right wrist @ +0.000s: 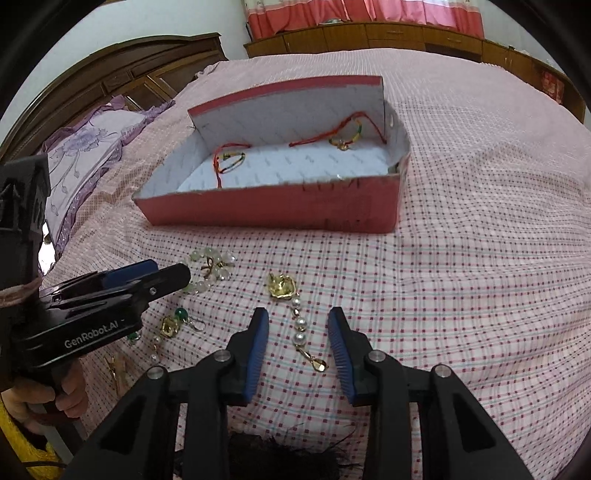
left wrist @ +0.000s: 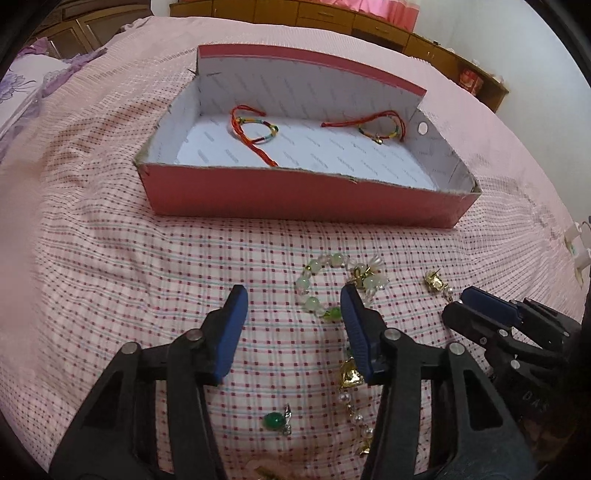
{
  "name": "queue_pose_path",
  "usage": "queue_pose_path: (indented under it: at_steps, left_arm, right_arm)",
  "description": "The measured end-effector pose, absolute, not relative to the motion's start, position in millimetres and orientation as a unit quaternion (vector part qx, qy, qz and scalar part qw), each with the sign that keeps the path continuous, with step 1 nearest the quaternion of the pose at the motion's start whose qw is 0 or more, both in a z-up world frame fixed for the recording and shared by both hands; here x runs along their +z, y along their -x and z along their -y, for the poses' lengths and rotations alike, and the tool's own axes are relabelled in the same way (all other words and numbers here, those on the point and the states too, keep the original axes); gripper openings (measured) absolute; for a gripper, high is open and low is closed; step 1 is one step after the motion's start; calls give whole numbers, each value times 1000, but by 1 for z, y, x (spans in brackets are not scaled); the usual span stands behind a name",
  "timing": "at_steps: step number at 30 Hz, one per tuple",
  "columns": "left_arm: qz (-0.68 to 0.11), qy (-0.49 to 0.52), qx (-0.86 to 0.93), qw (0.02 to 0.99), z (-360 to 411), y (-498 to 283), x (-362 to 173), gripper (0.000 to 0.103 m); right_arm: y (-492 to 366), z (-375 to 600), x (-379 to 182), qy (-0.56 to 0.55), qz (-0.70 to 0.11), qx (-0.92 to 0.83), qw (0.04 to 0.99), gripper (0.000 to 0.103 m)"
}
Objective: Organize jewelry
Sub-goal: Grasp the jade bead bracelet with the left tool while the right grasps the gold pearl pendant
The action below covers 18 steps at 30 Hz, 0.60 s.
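Observation:
A red cardboard box (left wrist: 295, 199) (right wrist: 273, 206) lies open on the bed with two red cord bracelets (left wrist: 255, 129) (left wrist: 376, 127) inside. My left gripper (left wrist: 293, 301) is open over a green and clear bead bracelet (left wrist: 314, 284) (right wrist: 212, 264). A gold and pearl earring (left wrist: 351, 373) lies by its right finger, and a green stone earring (left wrist: 275, 421) lies below. My right gripper (right wrist: 297, 321) is open around a gold and pearl drop earring (right wrist: 295, 310). The right gripper also shows in the left wrist view (left wrist: 487, 306).
The bed has a pink checked cover (right wrist: 461, 280). A purple floral pillow (right wrist: 88, 147) and a wooden headboard (right wrist: 110, 70) are at the left. Wooden cabinets (left wrist: 332, 18) line the far wall. More small gold pieces (right wrist: 118, 365) lie near the left hand.

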<state>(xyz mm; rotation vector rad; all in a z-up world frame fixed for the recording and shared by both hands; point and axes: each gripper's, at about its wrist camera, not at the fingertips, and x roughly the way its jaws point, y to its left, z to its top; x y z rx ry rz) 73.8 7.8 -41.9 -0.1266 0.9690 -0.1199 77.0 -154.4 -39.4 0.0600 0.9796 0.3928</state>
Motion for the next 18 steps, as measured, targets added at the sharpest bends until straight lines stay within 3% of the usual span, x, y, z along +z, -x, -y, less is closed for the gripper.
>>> queue_pose_path:
  at_steps: [4, 6, 12, 18]
  left_arm:
    - [-464, 53, -55, 883, -4, -76, -47, 34]
    - [-465, 51, -50, 883, -3, -79, -50, 25]
    - [-462, 49, -48, 884, -2, -82, -55, 3]
    - [-456, 57, -54, 886, -6, -78, -50, 0]
  right_arm:
    - [-77, 153, -43, -24, -466, 188, 864, 34]
    - [-78, 153, -45, -25, -466, 189, 864, 30]
    - [-81, 157, -51, -33, -465, 190, 864, 11]
    - [-81, 157, -52, -42, -462, 192, 865, 9]
